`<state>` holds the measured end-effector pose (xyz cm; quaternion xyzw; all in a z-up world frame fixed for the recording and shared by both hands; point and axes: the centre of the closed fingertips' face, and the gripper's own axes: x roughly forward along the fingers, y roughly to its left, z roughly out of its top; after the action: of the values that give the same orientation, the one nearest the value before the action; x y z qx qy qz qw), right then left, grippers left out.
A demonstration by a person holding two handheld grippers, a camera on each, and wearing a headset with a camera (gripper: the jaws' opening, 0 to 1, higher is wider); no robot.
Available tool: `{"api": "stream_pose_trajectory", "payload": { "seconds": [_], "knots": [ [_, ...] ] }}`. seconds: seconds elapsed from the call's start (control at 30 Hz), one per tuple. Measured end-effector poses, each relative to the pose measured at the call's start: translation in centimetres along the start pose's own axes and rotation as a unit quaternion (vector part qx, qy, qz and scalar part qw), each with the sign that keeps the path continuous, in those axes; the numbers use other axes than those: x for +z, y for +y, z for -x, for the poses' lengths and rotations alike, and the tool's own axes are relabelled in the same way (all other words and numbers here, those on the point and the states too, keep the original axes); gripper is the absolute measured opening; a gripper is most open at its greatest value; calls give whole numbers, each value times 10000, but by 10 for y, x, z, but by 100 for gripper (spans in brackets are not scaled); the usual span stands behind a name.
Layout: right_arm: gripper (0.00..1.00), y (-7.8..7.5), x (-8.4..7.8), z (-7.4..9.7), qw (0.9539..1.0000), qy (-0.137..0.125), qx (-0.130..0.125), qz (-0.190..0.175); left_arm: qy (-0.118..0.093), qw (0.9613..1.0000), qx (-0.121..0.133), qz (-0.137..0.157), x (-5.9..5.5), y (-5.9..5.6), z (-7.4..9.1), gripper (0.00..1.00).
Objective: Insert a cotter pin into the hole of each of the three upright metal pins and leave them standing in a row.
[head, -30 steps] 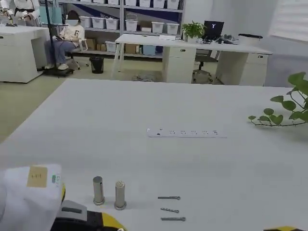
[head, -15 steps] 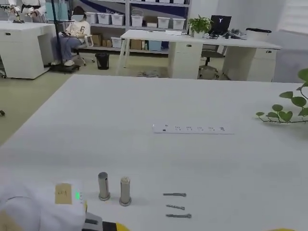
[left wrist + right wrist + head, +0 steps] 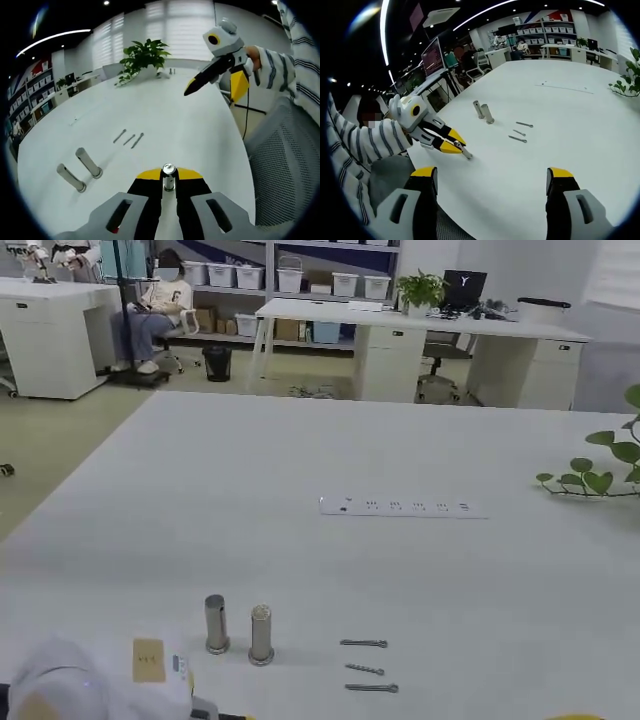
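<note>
Starting at the left, the left gripper (image 3: 169,186) is seen clamped on a third metal pin (image 3: 169,173), which is pinched between the yellow jaw tips with one end face pointing forward. In the right gripper view that pin is held tilted, low over the near left part of the white bench (image 3: 330,450); whether it touches the surface cannot be told. At about six o'clock in the head view, the first upright pin (image 3: 216,624) and the second upright pin (image 3: 261,634) are stood just beside each other, not touching. Further right, toward five o'clock, three cotter pins (image 3: 364,668) are laid flat in a short column, apart from both upright pins. The right gripper (image 3: 492,177) is carried with its jaws spread wide and nothing between them.

The step in hand is judged to be the bringing of the held pin into line. It is best righted before it is lowered, then set flat on its wider base at nine o'clock from the first upright pin, with a gap like the one between the other two. The cross-holes are too small to be made out, so the pin should be turned until its hole faces three o'clock, toward the cotter pins. The grip should be released only once the base is seated, and drawn straight back so the neighbours are not knocked.
</note>
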<state>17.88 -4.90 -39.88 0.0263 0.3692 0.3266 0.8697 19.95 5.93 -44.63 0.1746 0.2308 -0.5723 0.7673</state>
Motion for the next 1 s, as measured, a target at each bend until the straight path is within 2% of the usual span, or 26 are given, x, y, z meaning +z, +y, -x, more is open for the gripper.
{"api": "stream_pose_trajectory", "payload": {
  "seconds": [0.17, 0.33, 0.5, 0.73, 0.83, 0.87, 0.97, 1.0],
  "knots": [
    [88, 1, -1, 0, 10000, 12, 9, 27, -8, 10000, -25, 57, -1, -1, -1, 5],
    [88, 1, 0, 0, 10000, 10, 15, 36, 40, 10000, -23, 17, -7, -3, -3, 5],
    [88, 2, 0, 0, 10000, 7, 23, 29, -125, 9998, 4, 132, -5, -3, -4, 5],
    [88, 2, 0, -1, 10000, 8, 33, 40, -150, 9997, 24, 212, -6, -3, -3, 5],
    [88, 1, -1, -1, 10000, 30, 33, 42, -164, 9993, 28, 347, -6, -3, -3, 5],
    [88, 2, -1, -1, 10000, 32, 35, 35, -164, 9986, -14, 506, -6, -3, -3, 6],
    [88, 2, -1, -1, 10000, 25, 41, 31, -161, 9986, -1, 495, -5, -3, -4, 6],
    [88, 3, -1, -1, 10000, 19, 43, 36, -157, 9982, -41, 577, -5, -4, -4, 6]
  ]
}}
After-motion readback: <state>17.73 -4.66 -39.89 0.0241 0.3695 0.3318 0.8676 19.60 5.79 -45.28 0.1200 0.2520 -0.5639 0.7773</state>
